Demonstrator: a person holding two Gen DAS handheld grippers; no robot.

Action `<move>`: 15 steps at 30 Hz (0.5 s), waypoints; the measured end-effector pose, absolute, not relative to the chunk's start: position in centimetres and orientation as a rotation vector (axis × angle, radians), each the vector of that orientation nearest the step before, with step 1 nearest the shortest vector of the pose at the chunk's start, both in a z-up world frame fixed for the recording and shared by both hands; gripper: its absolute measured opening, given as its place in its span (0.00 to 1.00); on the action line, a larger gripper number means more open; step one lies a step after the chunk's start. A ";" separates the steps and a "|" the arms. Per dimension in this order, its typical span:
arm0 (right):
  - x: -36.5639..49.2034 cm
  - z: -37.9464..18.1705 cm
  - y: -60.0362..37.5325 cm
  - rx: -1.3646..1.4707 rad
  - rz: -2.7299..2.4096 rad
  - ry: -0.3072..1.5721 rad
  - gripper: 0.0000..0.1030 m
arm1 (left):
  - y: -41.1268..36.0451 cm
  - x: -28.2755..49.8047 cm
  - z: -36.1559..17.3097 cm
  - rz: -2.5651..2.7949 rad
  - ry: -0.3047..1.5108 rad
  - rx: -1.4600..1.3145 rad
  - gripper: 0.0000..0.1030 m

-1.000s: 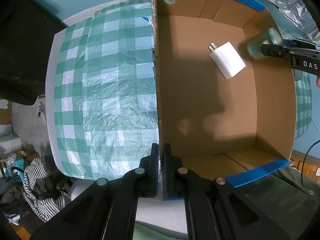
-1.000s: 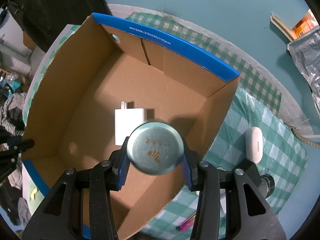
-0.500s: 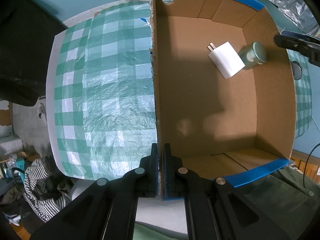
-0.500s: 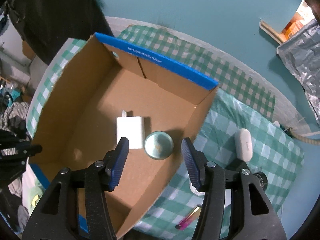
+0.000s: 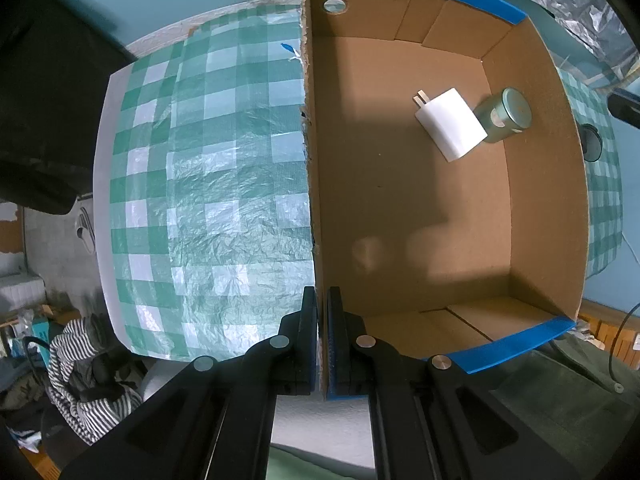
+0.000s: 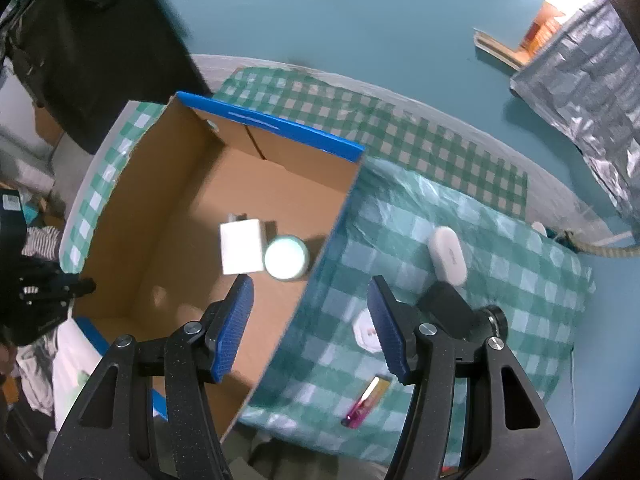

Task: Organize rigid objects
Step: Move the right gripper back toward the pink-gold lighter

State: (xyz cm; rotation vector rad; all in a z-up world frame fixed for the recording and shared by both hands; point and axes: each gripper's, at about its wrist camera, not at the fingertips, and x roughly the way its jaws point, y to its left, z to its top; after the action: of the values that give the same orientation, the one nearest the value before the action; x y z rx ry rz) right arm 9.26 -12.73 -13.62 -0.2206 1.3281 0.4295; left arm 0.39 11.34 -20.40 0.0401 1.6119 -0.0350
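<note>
A cardboard box (image 5: 544,184) with blue edge tape stands on the green checked tablecloth. Inside it lie a white charger (image 5: 450,124) and a round green tin (image 5: 506,114), side by side; both also show in the right wrist view, the charger (image 6: 241,247) left of the tin (image 6: 286,258). My left gripper (image 5: 322,320) is shut on the box's near left wall (image 5: 312,200). My right gripper (image 6: 310,320) is open and empty, held high above the box's right wall (image 6: 324,252).
On the cloth right of the box lie a white oval case (image 6: 448,256), a black device (image 6: 456,308), a small white round piece (image 6: 368,330) and a pink stick (image 6: 366,402). Silver foil (image 6: 592,92) lies at the far right. Striped clothes (image 5: 84,380) lie below the table edge.
My right gripper opened and let the green tin go into the box beside the charger. It then rose and drew back to the right. The left gripper kept its hold.
</note>
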 end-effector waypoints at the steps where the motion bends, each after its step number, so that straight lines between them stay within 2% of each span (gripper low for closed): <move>1: 9.1 -13.5 -13.0 -0.220 0.423 1.328 0.58 | 11.3 0.4 -20.4 -0.035 1.612 0.038 0.04; 15: 7.5 -14.4 -18.8 -0.142 0.299 1.376 0.58 | 11.4 0.4 -20.4 -0.027 1.614 0.032 0.04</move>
State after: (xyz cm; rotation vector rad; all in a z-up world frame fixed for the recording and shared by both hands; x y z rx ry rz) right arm 7.48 -18.77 -14.39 -0.1422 1.3759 0.2994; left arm 0.40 11.41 -20.38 0.0320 1.6142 -0.0266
